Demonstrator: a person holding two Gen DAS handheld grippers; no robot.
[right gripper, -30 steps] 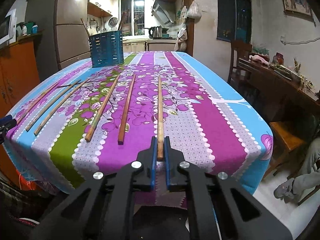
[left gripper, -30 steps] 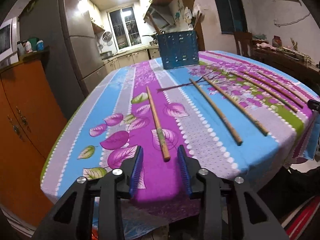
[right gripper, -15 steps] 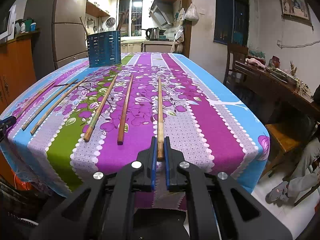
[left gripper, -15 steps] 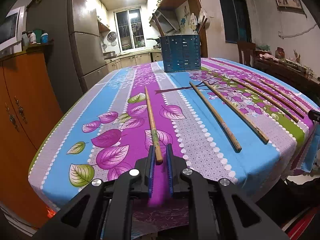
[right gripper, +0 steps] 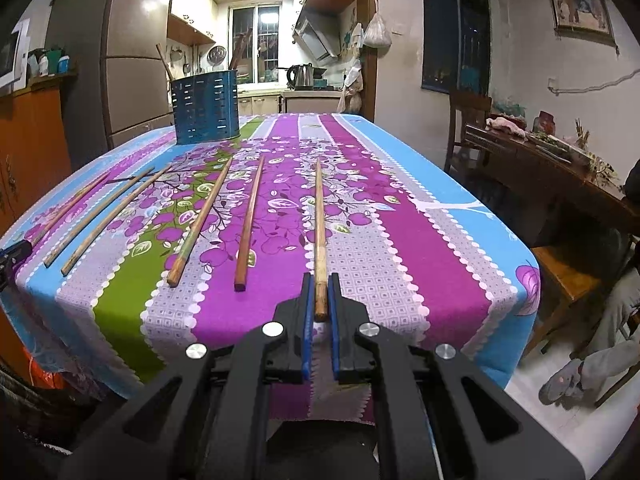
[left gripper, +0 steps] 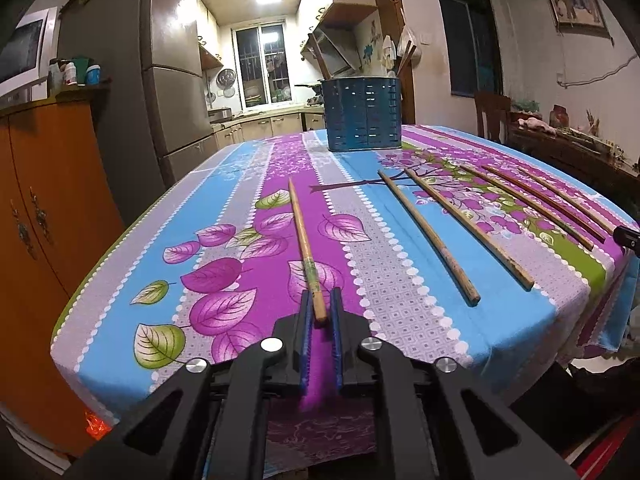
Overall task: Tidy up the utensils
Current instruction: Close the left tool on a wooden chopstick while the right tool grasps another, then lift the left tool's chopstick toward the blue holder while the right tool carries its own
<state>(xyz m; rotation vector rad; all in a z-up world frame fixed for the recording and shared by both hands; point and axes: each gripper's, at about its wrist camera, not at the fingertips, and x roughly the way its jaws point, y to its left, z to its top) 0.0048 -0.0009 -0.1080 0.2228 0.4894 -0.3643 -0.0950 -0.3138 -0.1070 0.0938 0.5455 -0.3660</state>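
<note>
Several wooden chopsticks lie in a row on the floral tablecloth [left gripper: 400, 296]. My left gripper [left gripper: 319, 300] is shut on the near end of the leftmost chopstick [left gripper: 305, 240], which points toward the blue slotted utensil holder [left gripper: 363, 114] at the table's far end. My right gripper [right gripper: 319, 284] is shut on the near end of the rightmost chopstick [right gripper: 319, 224]. Two loose chopsticks [right gripper: 250, 220] lie just left of it, and the holder shows at the far left [right gripper: 206, 110].
Two chopsticks [left gripper: 430, 236] lie right of my left gripper, with more beyond. An orange cabinet [left gripper: 44, 208] stands left of the table. A wooden side table [right gripper: 552, 168] and chair [right gripper: 468, 120] stand to the right. A person's leg [right gripper: 600, 344] is at the right.
My left gripper closed on the leftmost chopstick's near end and both views have risen slightly. My right gripper has stayed shut on its chopstick.
</note>
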